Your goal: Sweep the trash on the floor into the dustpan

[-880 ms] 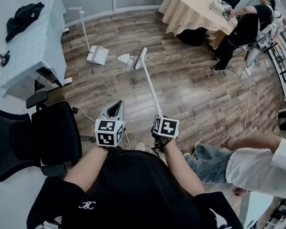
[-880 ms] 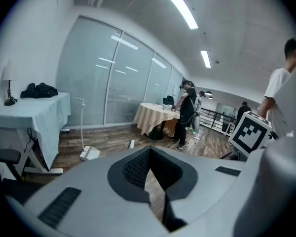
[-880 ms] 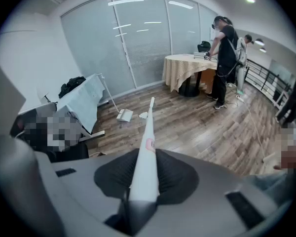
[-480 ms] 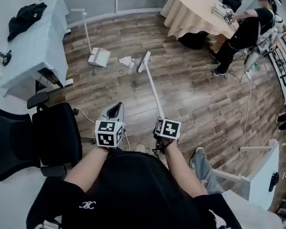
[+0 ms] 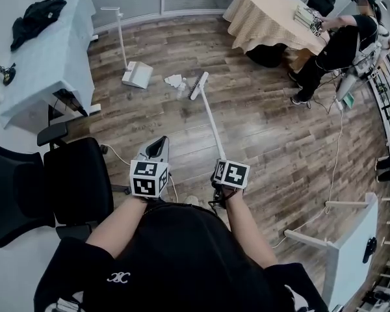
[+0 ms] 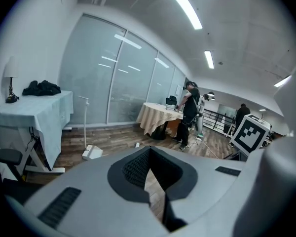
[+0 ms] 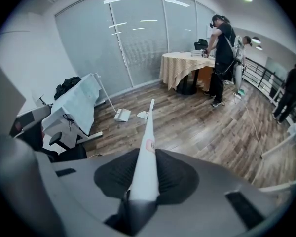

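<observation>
A white long-handled broom (image 5: 208, 117) slants from my right gripper (image 5: 221, 172) out to its head (image 5: 197, 85) on the wood floor. That gripper is shut on the broom handle (image 7: 146, 164). White crumpled trash (image 5: 174, 80) lies just left of the broom head. The white dustpan (image 5: 137, 74) with an upright handle stands left of the trash; it also shows as a dustpan (image 7: 122, 114) in the right gripper view. My left gripper (image 5: 157, 149) hovers near my body, shut with nothing between its fingers (image 6: 149, 181).
A black office chair (image 5: 49, 190) stands at my left. A cloth-covered desk (image 5: 45, 51) is at far left, a round draped table (image 5: 273, 15) at the back. A person (image 5: 335, 41) stands by it. A cable (image 5: 335, 148) runs over the floor at right, near a white stand (image 5: 348, 246).
The person crouching at lower right has left the view, uncovering a white stand. Broom and both grippers have hardly moved.
</observation>
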`<state>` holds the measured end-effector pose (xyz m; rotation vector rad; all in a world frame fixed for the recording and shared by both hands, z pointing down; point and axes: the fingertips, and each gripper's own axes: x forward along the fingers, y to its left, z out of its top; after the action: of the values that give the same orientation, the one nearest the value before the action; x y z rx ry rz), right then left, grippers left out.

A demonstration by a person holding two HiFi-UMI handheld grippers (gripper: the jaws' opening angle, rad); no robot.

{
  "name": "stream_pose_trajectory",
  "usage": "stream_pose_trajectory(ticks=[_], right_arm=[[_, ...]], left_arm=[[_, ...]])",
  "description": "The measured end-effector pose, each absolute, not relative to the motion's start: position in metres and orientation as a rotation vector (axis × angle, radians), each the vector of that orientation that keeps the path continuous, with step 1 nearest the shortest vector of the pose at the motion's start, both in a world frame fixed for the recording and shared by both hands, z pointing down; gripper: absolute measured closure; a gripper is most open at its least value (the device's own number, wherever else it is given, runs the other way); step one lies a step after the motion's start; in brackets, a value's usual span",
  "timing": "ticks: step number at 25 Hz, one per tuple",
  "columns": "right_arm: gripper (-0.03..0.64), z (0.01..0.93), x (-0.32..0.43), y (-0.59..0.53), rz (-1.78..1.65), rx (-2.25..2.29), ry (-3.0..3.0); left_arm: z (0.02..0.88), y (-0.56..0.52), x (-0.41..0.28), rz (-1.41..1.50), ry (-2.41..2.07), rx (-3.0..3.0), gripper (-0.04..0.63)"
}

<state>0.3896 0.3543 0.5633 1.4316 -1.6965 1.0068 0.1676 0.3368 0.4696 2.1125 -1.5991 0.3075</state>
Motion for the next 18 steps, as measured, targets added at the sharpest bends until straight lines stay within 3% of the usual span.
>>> stream_pose_trajectory(ticks=[18], right_arm=[[0.506,0.550,0.327,0.328,1.025,1.511,-1.649]], left_arm=[[0.469,0.307,0.075,0.269,-1.552,2.141,0.601]])
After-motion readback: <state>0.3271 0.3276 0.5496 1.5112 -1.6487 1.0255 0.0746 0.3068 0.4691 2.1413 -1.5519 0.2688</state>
